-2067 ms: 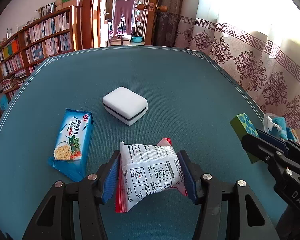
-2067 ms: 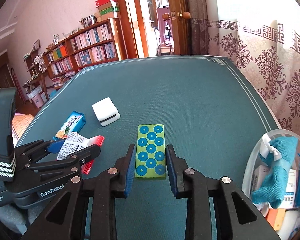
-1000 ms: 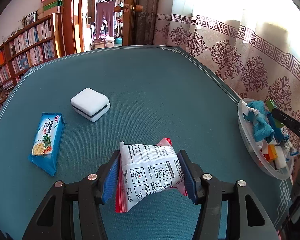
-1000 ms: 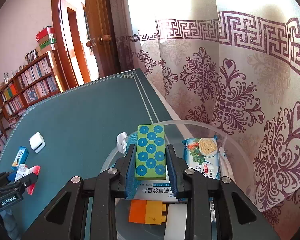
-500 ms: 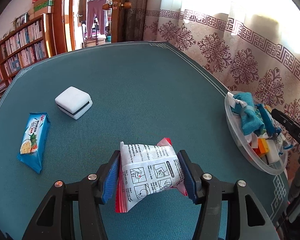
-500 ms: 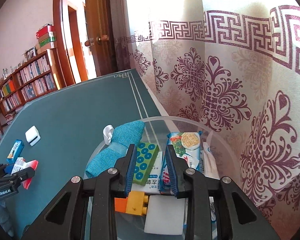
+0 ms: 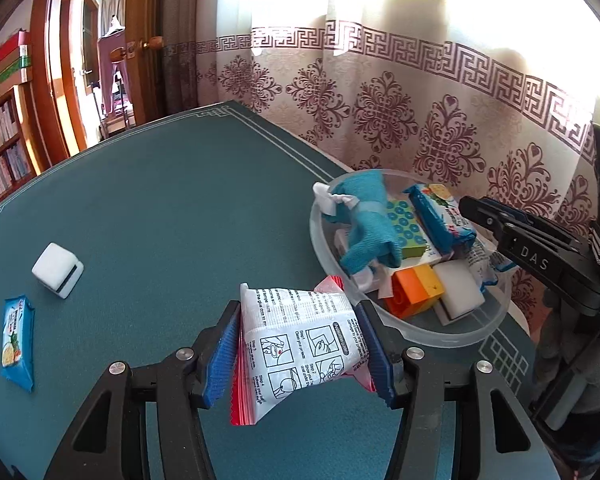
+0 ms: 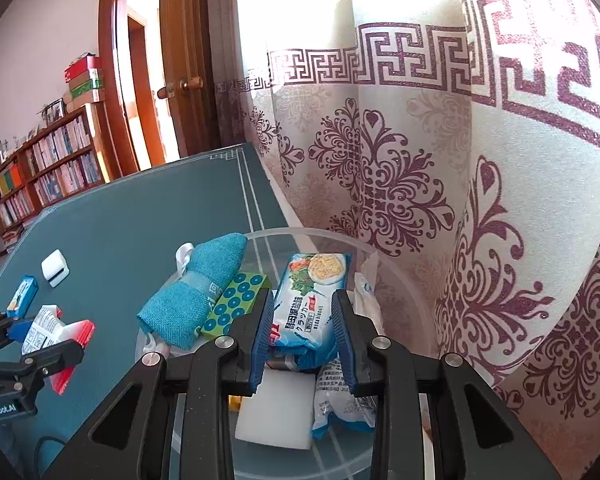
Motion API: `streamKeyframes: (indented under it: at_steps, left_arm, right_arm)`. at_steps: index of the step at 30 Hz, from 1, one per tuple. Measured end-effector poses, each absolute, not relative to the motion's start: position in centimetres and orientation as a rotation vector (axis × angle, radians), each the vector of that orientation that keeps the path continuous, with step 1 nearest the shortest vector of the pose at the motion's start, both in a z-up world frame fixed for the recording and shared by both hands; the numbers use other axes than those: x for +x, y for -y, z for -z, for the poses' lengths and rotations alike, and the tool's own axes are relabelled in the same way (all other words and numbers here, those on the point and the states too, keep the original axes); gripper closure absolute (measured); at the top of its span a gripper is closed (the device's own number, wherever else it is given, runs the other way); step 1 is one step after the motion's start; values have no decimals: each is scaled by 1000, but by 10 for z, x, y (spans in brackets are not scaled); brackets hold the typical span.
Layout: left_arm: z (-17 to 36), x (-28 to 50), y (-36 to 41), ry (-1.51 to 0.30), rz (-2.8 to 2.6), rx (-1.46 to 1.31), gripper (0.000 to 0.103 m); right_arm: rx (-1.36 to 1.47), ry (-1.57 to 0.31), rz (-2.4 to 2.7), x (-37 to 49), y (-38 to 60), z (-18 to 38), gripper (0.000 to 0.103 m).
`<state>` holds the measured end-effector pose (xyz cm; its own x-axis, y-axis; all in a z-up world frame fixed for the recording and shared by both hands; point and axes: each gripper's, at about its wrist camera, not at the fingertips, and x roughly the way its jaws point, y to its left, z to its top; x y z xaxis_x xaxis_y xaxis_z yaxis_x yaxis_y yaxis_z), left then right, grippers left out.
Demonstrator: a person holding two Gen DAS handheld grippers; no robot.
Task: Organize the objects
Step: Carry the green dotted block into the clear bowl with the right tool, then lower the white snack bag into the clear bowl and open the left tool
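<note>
My left gripper is shut on a white and red printed packet and holds it above the green table, just left of the clear plastic bin. The packet also shows in the right wrist view. My right gripper is open and empty over the bin, above a blue cracker pack. The green box with blue dots lies in the bin beside a rolled teal cloth. It also shows in the left wrist view.
A white box and a second blue cracker pack lie on the table at the left. The bin also holds an orange block and a white sponge. A patterned curtain hangs right behind the bin. Bookshelves stand far left.
My right gripper has opened and let go of the green dotted box, which now lies in the bin. My left gripper has carried the packet right, up to the bin.
</note>
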<state>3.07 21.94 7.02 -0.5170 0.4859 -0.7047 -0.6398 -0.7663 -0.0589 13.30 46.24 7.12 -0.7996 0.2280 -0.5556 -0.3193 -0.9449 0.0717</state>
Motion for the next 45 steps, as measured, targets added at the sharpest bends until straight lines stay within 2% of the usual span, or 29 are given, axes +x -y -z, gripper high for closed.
streamKeyframes:
  at_steps: [12,29,31,34,45]
  left_arm:
    - [-72,54,-276,-336,-2097,-894,43]
    - [-57,56,-313,-355,-1987,-796,42]
    - [-55,55,-314,-336,-1976,-794,37]
    - [-53,56,-312,-322,-1981,-784,24]
    - [-59,61,-295,-338,-2031,-763,19]
  right_arm:
    - [-810,-257,-2717,140,-474,-69,71]
    - [-753,-313,-2735,150,-481,-82,71]
    - [-753,-320,-2733,150,-482,-82,71]
    - [-757,-326,-2731,150,-483,-82,71]
    - [-757,-323,-2738,149,-482,-81,71]
